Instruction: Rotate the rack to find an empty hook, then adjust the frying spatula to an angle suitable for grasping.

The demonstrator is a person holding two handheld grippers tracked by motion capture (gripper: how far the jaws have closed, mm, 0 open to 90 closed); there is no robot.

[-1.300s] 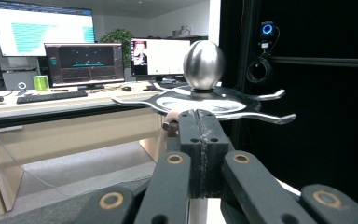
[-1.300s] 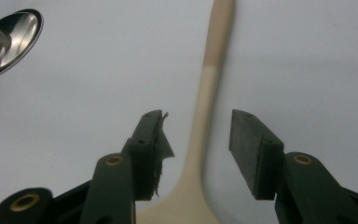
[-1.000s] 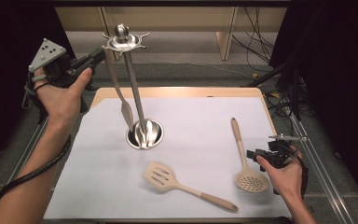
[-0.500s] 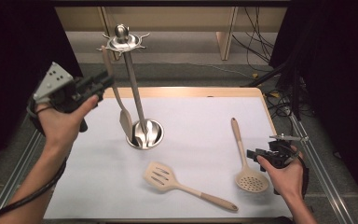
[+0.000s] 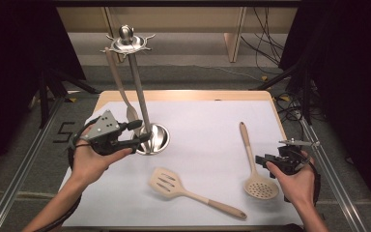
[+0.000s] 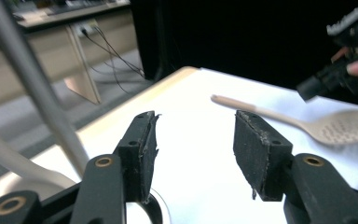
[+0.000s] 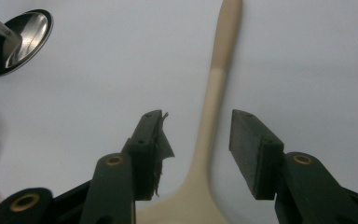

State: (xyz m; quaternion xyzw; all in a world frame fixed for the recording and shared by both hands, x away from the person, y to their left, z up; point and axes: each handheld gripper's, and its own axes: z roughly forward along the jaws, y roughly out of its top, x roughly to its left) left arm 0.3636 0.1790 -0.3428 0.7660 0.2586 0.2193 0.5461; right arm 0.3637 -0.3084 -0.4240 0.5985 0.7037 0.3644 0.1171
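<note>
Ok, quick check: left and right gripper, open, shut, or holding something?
Left gripper: open, just been opening, nothing between the fingers, beside the steel utensil stand.
Right gripper: open, astride the beige slotted spoon, not gripping.

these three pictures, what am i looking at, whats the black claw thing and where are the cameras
A person sits at a table covered in white paper, holding a hand-operated two-jaw gripper in each hand. The high view looks down from above the person. The other two views come from cameras riding on the grippers, so the black jaws rise from the bottom.

The left gripper hovers near the base of a metal utensil stand, where one pale utensil already hangs. Its jaws have just been opening and nothing is between them.

The right gripper is also open, with the handle of a skimmer spoon showing between the jaws in its own view, not gripped. A slotted spatula lies nearer the person.
</note>
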